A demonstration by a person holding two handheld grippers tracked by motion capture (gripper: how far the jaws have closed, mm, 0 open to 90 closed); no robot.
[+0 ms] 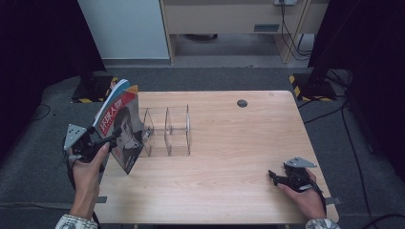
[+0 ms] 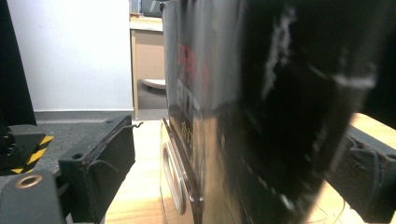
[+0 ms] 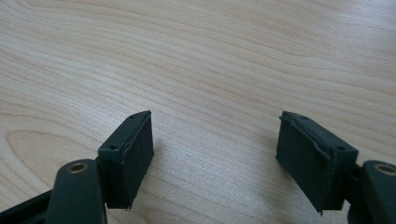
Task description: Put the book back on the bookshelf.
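A magazine (image 1: 120, 121) with a red and white cover and a portrait stands tilted at the table's left edge. It rests against the left end of a clear acrylic divider rack (image 1: 175, 130). My left gripper (image 1: 112, 138) reaches in from the left with the magazine (image 2: 261, 116) between its jaws. In the left gripper view one pad (image 2: 100, 170) stands off the cover with a gap showing, so the left gripper (image 2: 238, 168) is open. Near the front right corner my right gripper (image 1: 273, 175) rests low over bare wood. The right gripper (image 3: 215, 154) is open and holds nothing.
The wooden table (image 1: 229, 157) has a round cable hole (image 1: 242, 103) near its far edge. Black stands with yellow-black striped bases sit on the floor at the far left (image 1: 90, 89) and far right (image 1: 310, 86). Cables trail on the floor at right.
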